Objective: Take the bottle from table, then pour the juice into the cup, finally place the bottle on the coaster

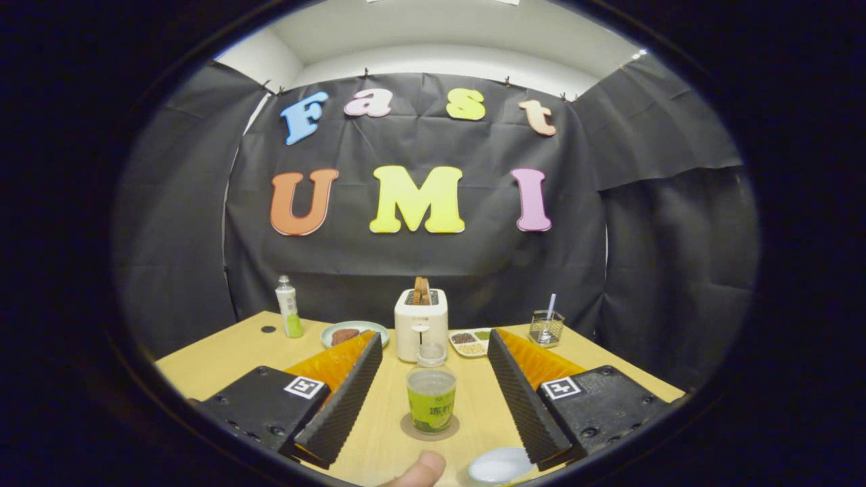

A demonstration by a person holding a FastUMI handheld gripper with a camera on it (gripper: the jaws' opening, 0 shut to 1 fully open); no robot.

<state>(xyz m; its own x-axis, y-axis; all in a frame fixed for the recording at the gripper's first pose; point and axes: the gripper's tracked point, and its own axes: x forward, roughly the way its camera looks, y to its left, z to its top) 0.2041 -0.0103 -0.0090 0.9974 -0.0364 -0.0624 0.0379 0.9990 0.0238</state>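
Observation:
A small uncapped bottle [431, 392] with a green label and pale juice stands upright on a round coaster [429, 430] on the wooden table [223, 355]. It stands between the two fingers of my gripper [434, 338], which is open, with a clear gap on each side of the bottle. A white cup [499, 465] sits nearer than the bottle, close under the right finger and partly hidden by it. A person's fingertip [422, 469] shows just left of the cup.
Beyond the fingers stands a white toaster [421, 325] holding bread. Left of it are a plate with brown food [354, 333] and a tall white-and-green bottle [289, 308]. Right of it are a snack tray [471, 343] and a wire holder [547, 328].

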